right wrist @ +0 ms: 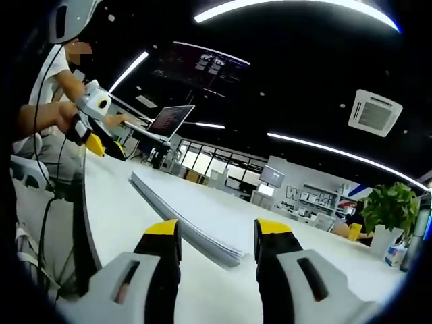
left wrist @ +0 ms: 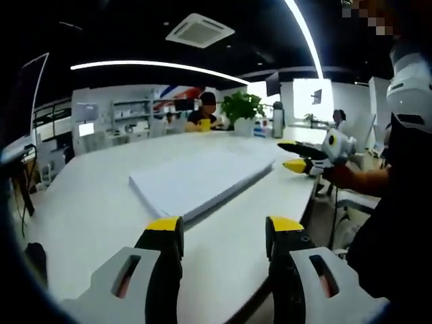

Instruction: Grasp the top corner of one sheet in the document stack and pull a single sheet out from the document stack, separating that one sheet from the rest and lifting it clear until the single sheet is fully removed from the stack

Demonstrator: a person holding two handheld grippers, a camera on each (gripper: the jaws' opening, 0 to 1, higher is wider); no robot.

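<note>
White paper document stack (right wrist: 192, 214) lies just ahead of our right gripper (right wrist: 219, 233), its near corner between open, empty jaws; our left gripper (left wrist: 223, 229), also open, sits farther back.

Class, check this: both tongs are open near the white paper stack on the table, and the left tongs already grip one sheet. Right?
Not quite. In the left gripper view the left tongs hold nothing; they hover open, short of the stack. The right tongs are open too.
</note>
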